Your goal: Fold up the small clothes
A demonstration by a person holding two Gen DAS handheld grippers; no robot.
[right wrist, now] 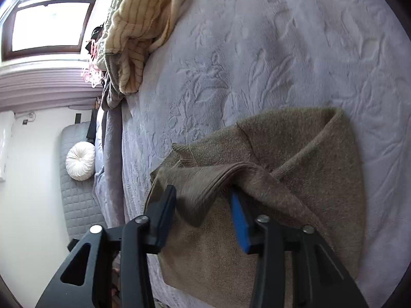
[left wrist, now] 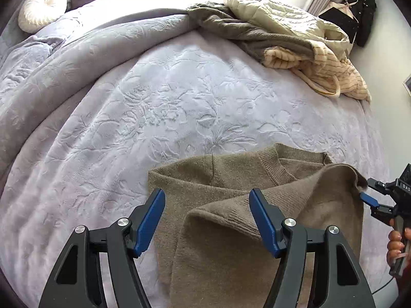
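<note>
A brown knit sweater (left wrist: 231, 179) lies on the lilac bedspread (left wrist: 167, 102), neck away from me, one sleeve folded across the body. My left gripper (left wrist: 206, 200) is open above the sweater's folded sleeve cuff, holding nothing. My right gripper (left wrist: 366, 192) sits at the sweater's raised right edge. In the right wrist view the sweater (right wrist: 295, 154) drapes between the right gripper's (right wrist: 203, 195) spread fingers, and its fold covers the gap; the fingers stand apart.
A heap of clothes, cream striped and olive (left wrist: 295, 38), lies at the far right of the bed and shows in the right wrist view (right wrist: 138, 25). A round white cushion (left wrist: 42, 7) sits far left. A rumpled grey quilt (left wrist: 77, 46) runs along the left.
</note>
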